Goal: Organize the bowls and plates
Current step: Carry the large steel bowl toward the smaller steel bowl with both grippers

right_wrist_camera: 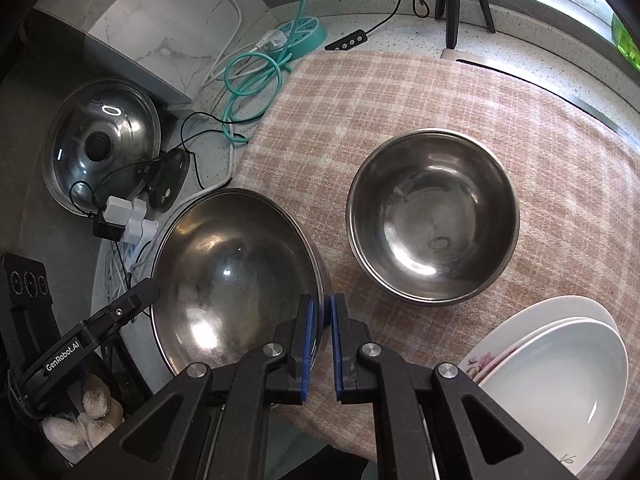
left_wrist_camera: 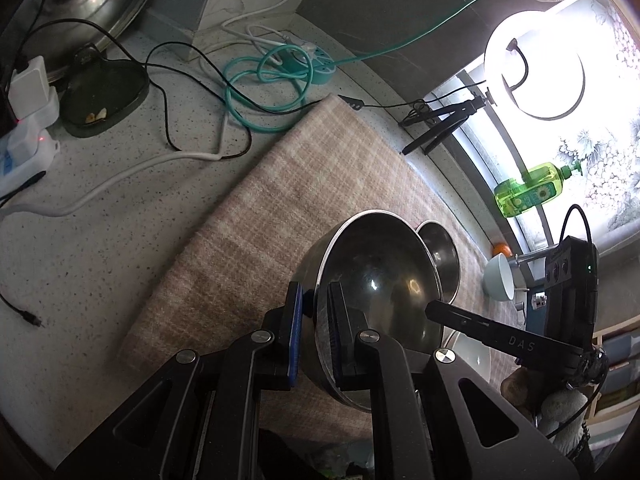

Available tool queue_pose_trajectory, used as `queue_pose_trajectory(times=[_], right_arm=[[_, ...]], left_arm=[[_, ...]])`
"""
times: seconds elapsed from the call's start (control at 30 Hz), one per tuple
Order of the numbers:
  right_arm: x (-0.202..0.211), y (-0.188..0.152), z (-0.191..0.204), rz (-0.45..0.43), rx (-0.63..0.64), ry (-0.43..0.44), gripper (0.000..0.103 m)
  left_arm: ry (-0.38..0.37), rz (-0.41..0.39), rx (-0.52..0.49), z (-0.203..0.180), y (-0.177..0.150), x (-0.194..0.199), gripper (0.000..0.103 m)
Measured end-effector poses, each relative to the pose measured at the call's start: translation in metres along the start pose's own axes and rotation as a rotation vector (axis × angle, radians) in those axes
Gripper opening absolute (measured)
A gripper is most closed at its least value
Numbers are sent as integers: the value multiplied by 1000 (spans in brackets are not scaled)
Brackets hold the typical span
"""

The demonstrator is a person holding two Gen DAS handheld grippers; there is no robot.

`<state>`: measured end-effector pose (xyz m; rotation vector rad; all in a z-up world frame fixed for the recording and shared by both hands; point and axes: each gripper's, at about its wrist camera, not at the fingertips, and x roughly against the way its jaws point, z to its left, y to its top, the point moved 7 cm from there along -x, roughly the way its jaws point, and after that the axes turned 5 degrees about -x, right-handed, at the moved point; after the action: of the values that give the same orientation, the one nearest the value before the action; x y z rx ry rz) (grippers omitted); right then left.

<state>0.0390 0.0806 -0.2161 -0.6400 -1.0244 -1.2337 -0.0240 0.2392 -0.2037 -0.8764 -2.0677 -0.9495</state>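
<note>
- Gripping one large steel bowl [right_wrist_camera: 236, 276] with both tongs, I hold it tilted above a plaid cloth [right_wrist_camera: 440, 96].
- My left gripper [left_wrist_camera: 314, 316] is nearly closed, pinching the rim on one side.
- My right gripper [right_wrist_camera: 322, 328] is likewise nearly closed on the opposite rim.
- One smaller steel bowl [right_wrist_camera: 432, 216] sits upright on the cloth, just beside the held one.
- Two white plates [right_wrist_camera: 560, 380] lie stacked at the cloth's near corner.
- One pale bowl [left_wrist_camera: 498, 276] rests on its side farther off.
</note>
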Motion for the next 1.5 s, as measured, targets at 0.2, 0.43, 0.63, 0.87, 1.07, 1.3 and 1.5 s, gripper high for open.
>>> queue_pose_trajectory(times=[0.2,0.43,0.63,0.87,1.07,1.3,1.5], right_arm=[[-6,-3,2,12,0,-3,8],[-9,-4,1,18,0,-9,8],[-9,-4,0,14,1,-15,8],[-13,-5,-2,24,0,-22,8],[-15,-5,-2,30,-1,-19,8],[-17,-5,-2,34,2,-14,8],[-18,-4,-1,38,8,-20,8]], left_arm=[[12,12,13,8,-4,-4,10],[22,22,13,11,-7,-8,10],[33,29,3,10,-8,-11,10],[39,24,-14,7,-5,-11,10],[43,28,-10,10,-2,-14,10],[59,38,-7,14,-4,-20,10],[60,36,-10,14,-3,-20,10]])
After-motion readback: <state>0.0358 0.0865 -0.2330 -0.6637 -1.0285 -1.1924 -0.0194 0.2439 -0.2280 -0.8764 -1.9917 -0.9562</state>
